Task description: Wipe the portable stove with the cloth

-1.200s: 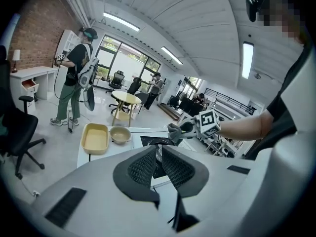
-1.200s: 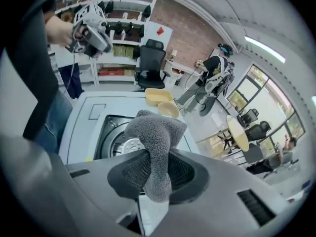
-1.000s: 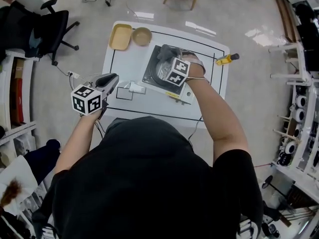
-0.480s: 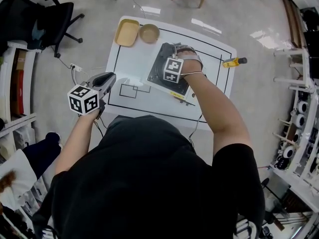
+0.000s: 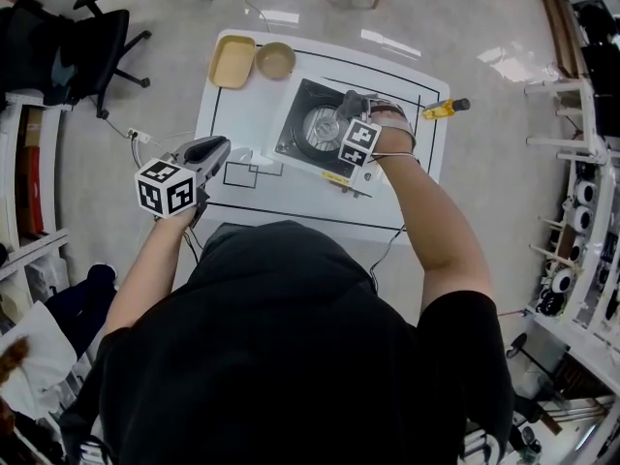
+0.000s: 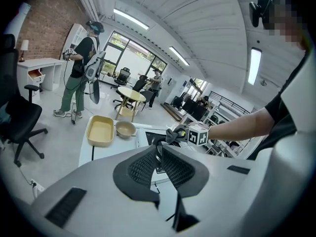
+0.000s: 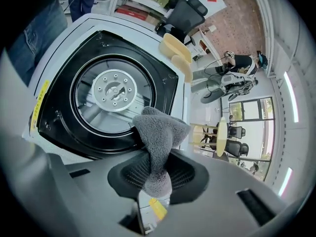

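Gripping a grey fuzzy cloth (image 7: 160, 132) in my right gripper (image 7: 157, 174) here: the two ribbed black pads are clamped on its lower end. The rest bunches up into a soft, lumpy peak above them. That peak sits over the square black portable stove (image 7: 163, 90), against the glossy round ring circling the silver burner disc, on the side nearer my jaws. I can't tell for sure if the fibres are pressed flat on the metal.

The stove top looks smooth and shiny, with a yellow strip along one edge. From the head view it sits on the white rectangular table (image 5: 242, 124) inside black taped lines, with my right gripper (image 5: 349, 109) and the cloth (image 5: 351, 101) over its right part (the stove (image 5: 300, 114) is turned slightly askew to the table edge).

My left gripper (image 6: 159, 164) is off to the side, hovering off the table's left edge (image 5: 218, 145). Its mesh-textured pads are brought together with just a thin slit between them, and nothing in there.

At the far left corner of the table are a pale yellow rectangular plastic tray (image 5: 232, 63) and a tan round bowl (image 5: 275, 60), right beside each other. A yellow-handled screwdriver (image 5: 444, 109) lies at the right edge.
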Demonstrator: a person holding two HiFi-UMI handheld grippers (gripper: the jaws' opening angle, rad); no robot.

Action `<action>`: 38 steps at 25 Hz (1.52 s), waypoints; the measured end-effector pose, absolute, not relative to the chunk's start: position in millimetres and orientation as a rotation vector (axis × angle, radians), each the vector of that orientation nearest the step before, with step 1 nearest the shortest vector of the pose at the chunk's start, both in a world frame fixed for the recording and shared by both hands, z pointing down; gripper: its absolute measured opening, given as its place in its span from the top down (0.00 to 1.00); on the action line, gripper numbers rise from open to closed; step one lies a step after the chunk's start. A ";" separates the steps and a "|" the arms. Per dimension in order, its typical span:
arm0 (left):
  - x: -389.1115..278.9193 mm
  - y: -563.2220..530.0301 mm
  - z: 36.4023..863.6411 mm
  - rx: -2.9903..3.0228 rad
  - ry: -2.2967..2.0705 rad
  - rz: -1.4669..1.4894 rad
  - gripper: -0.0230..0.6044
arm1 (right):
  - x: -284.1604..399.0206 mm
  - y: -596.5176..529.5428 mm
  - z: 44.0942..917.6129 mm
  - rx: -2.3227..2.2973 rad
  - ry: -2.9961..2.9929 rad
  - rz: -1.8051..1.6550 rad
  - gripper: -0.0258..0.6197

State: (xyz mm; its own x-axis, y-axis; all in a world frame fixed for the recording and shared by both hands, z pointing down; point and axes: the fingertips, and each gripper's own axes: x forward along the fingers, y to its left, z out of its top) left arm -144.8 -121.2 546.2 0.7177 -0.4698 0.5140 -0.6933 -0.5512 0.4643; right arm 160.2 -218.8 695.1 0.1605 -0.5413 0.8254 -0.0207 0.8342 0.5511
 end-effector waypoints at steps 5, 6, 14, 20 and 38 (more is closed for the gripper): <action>-131.0 -120.6 545.2 2.272 -0.848 0.445 0.87 | 162.0 -200.2 695.3 0.460 -1.368 -0.439 0.80; -129.8 -119.8 545.1 2.271 -0.844 0.445 0.87 | 159.4 -194.6 695.4 0.443 -1.369 -0.455 0.80; -131.1 -115.0 549.9 2.254 -0.850 0.430 0.87 | 153.9 -159.2 700.2 0.389 -1.394 -0.518 0.78; -135.1 -112.0 550.2 2.234 -0.859 0.410 0.87 | 152.4 -179.0 667.1 0.615 -1.567 -0.503 0.80; -134.7 -113.2 553.5 2.213 -0.854 0.405 0.87 | 195.5 -215.2 641.2 1.284 -1.889 0.143 0.80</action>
